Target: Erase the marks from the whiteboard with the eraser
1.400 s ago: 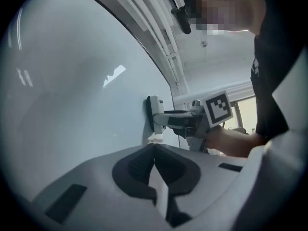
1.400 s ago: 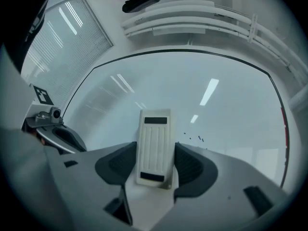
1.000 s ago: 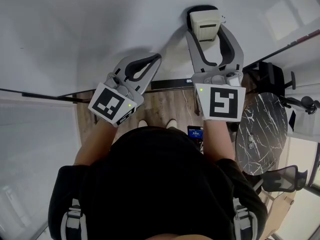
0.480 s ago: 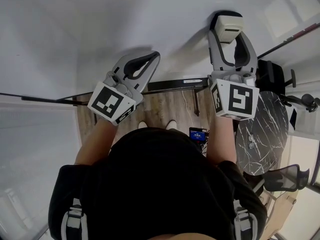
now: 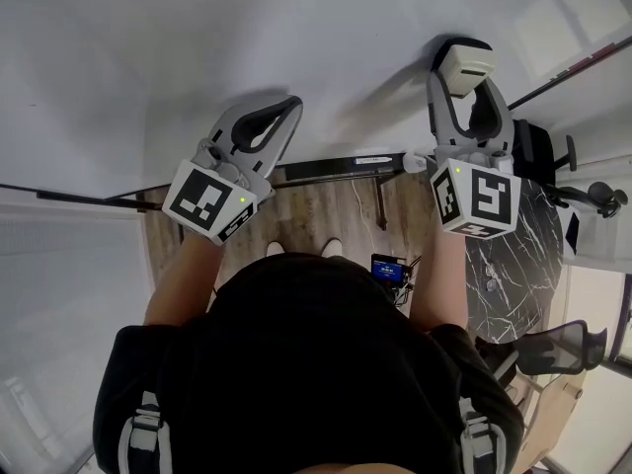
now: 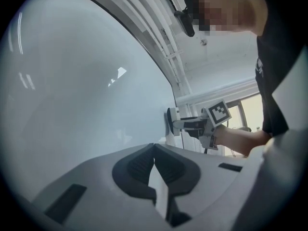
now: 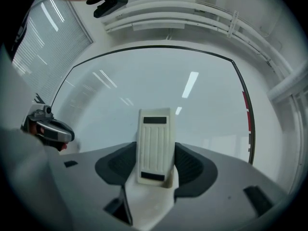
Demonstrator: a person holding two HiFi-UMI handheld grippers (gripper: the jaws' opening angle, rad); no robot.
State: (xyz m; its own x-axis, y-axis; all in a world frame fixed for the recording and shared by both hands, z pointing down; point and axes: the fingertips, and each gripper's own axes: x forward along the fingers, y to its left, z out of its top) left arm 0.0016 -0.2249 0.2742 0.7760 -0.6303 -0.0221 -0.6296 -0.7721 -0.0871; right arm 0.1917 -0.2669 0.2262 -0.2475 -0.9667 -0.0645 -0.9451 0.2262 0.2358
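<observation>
The whiteboard (image 5: 247,38) fills the upper part of the head view; I see no marks on it. A cream eraser (image 5: 466,67) is pressed flat against the board at the right, with my right gripper (image 5: 464,79) shut on it. In the right gripper view the eraser (image 7: 154,146) stands upright between the dark pads, its ribbed back toward the camera, the board (image 7: 159,88) behind it. My left gripper (image 5: 288,107) hangs near the board to the left, its jaws shut with nothing between them. The left gripper (image 6: 154,153) view shows its tips together and the eraser (image 6: 171,122) far ahead.
The board's dark lower frame (image 5: 336,169) runs under both grippers. Below it lie a wood floor (image 5: 326,215), a round marble-patterned table (image 5: 513,275) at the right and office chairs (image 5: 558,349). A red strip (image 7: 247,114) runs along the board's right edge.
My right gripper has carried the eraser across the board to the right and slightly down. The left gripper has shifted a little left and up.
</observation>
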